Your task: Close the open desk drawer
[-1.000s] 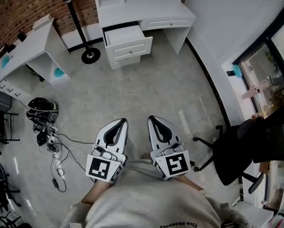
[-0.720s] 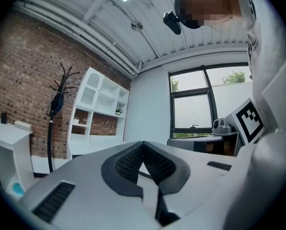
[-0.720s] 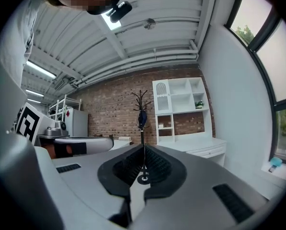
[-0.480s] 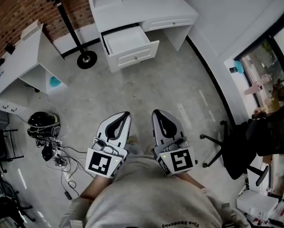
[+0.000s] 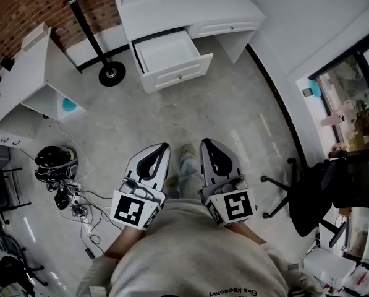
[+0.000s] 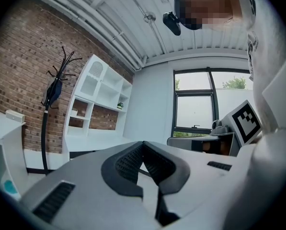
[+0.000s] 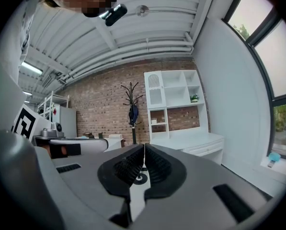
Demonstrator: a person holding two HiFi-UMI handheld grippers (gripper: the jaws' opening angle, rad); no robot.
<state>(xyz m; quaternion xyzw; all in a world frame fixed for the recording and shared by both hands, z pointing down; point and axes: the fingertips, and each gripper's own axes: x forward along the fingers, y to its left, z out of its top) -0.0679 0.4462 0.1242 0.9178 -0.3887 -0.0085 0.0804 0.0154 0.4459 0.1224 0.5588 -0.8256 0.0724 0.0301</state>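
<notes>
White-painted and pulled well out: found the drawer (image 5: pixel 172 51) open below the top of the desk (image 5: pixel 184 8), near the upper edge of the head view, well apart from both grippers. Held the left gripper (image 5: pixel 164 147) and the right gripper (image 5: pixel 205 142) side by side above the grey floor (image 5: pixel 221 110), both pressed together at the tips, pinching nothing. Noted a coat stand (image 5: pixel 111 73) just left of the drawer.

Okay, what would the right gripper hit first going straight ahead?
Nothing nearby: only bare floor lies ahead of the right gripper. Farther on, probably the open drawer, or the coat stand beside it; depth is unclear.
</notes>
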